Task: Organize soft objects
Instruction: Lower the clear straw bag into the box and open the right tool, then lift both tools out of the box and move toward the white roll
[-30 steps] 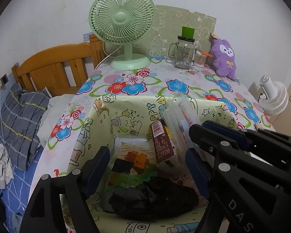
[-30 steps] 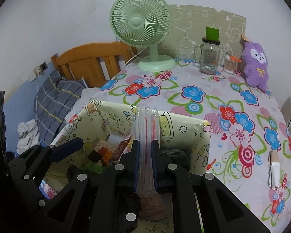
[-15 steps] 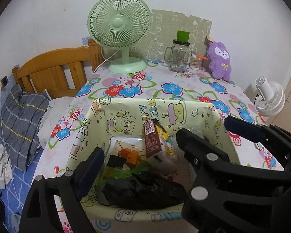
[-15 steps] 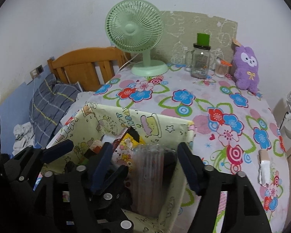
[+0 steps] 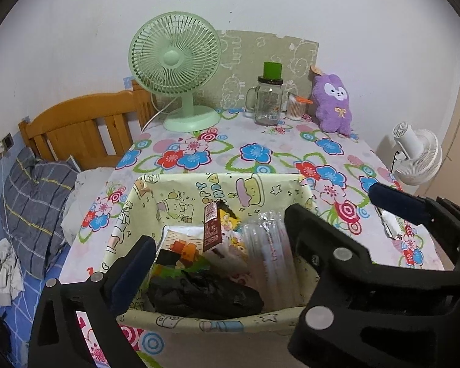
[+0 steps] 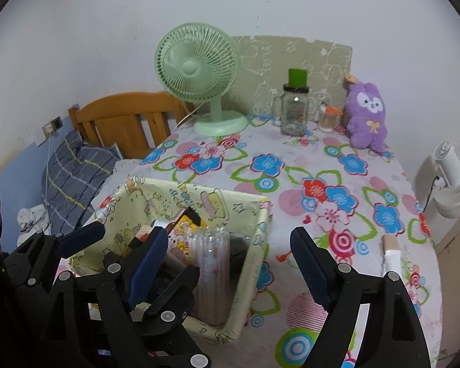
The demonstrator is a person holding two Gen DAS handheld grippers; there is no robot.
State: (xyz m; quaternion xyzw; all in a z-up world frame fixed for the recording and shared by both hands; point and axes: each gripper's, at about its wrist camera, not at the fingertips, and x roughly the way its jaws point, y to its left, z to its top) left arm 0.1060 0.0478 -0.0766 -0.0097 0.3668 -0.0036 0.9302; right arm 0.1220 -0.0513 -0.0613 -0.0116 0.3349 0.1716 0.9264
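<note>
Clear pack (image 6: 213,263) lies below right gripper (image 6: 230,263).

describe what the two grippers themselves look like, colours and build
Both are alike. The left gripper and the right gripper have angular matte black plastic frames with triangular cut-outs, joined by round silver screw heads. Each finger ends in a long dark navy blue pad. No cables, sleeves or hands show, and no readable marking is visible now.

Both wrist views look steeply down, close over the fabric bin (image 5: 217,184), sharing the floral table (image 6: 337,165).
</note>
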